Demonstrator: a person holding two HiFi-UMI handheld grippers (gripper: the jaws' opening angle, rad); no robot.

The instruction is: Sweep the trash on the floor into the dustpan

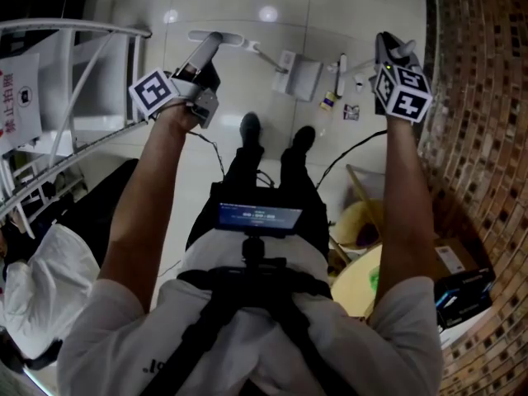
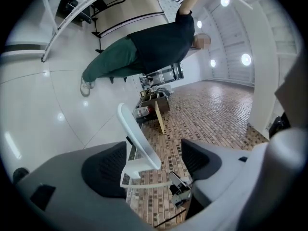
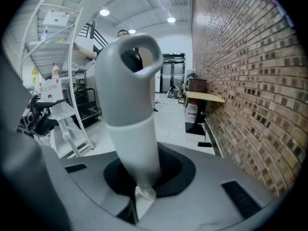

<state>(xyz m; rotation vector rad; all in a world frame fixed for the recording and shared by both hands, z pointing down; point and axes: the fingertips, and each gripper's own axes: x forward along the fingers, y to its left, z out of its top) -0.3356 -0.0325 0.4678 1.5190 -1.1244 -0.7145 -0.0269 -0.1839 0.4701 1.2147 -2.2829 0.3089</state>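
Observation:
My left gripper (image 1: 206,56) is open, its jaws spread wide. The white dustpan handle (image 2: 137,138) stands between them, and neither pad presses on it. Its top end (image 1: 216,37) shows just beyond the fingertips. The white dustpan (image 1: 301,77) sits on the pale floor ahead of my feet, and it also shows far down the handle (image 2: 180,189). My right gripper (image 1: 388,52) is shut on the grey-and-white broom handle (image 3: 132,109), which rises between the jaws and ends in a hanging loop. The brush head (image 1: 341,74) rests by the dustpan. Small bits of trash (image 1: 351,111) lie beside it.
A brick wall (image 1: 470,97) runs along the right. A white metal rack (image 1: 74,73) stands at the left. Bags and a box (image 1: 363,221) lie low by the wall. A person in green trousers (image 2: 120,57) stands farther off, near a wooden table (image 3: 204,97).

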